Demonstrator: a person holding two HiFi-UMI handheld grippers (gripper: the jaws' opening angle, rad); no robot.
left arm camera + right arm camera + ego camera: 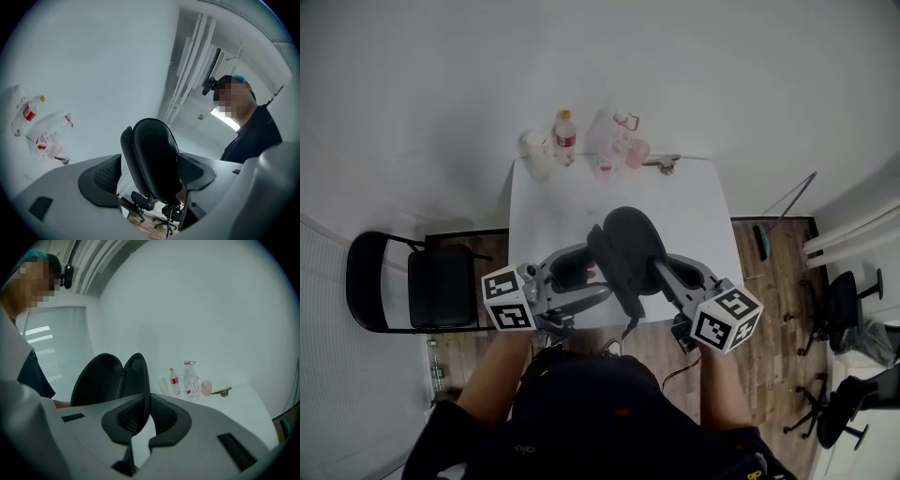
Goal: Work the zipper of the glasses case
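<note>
The black glasses case [628,248] is unzipped, its two shells spread and held up over the white table's [684,202] near edge. My right gripper [658,274] is shut on the rim of one shell; in the right gripper view that rim [143,380] runs down between the closed pads of the right gripper [147,416]. My left gripper [584,277] stands open around the case from the left. In the left gripper view the case [152,159] stands between the spread jaws of the left gripper [147,180], clear of the left pad and close to the right one.
At the table's back edge stand a red-label bottle [565,136], a white bottle [534,150], a clear bagged bottle [617,141], a pink cup [636,152] and a small metal piece [664,165]. A black folding chair [431,286] stands left; office chairs [844,300] stand right.
</note>
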